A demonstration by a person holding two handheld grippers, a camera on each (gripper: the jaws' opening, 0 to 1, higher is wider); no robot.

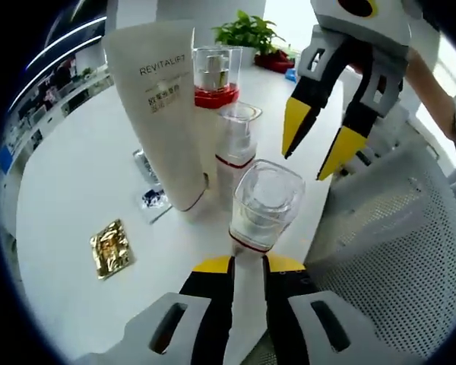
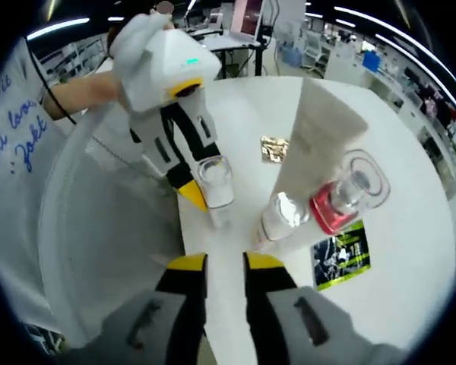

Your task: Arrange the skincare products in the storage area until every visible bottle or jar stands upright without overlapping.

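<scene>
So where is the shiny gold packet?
The gold packet lies flat on the white table, in the left gripper view down to the left of the tall white tube. In the right gripper view it sits just beyond that tube.

The tall white tube (image 1: 158, 106) reads "REVITALIFT", with smaller characters beneath too small to read; blue handwriting on a person's white sleeve (image 2: 11, 129) cannot be made out

Your round white desk (image 1: 76, 167) holds a tall white tube (image 1: 163, 106) at the top middle of the left gripper view. Just right of it stand three clear bottles: one with a red base (image 1: 216, 76), a pump bottle (image 1: 237, 144), and a square-capped bottle (image 1: 264, 201). A gold packet (image 1: 111, 248) lies lower left. A potted plant (image 1: 247, 34) sits at the top.
</scene>
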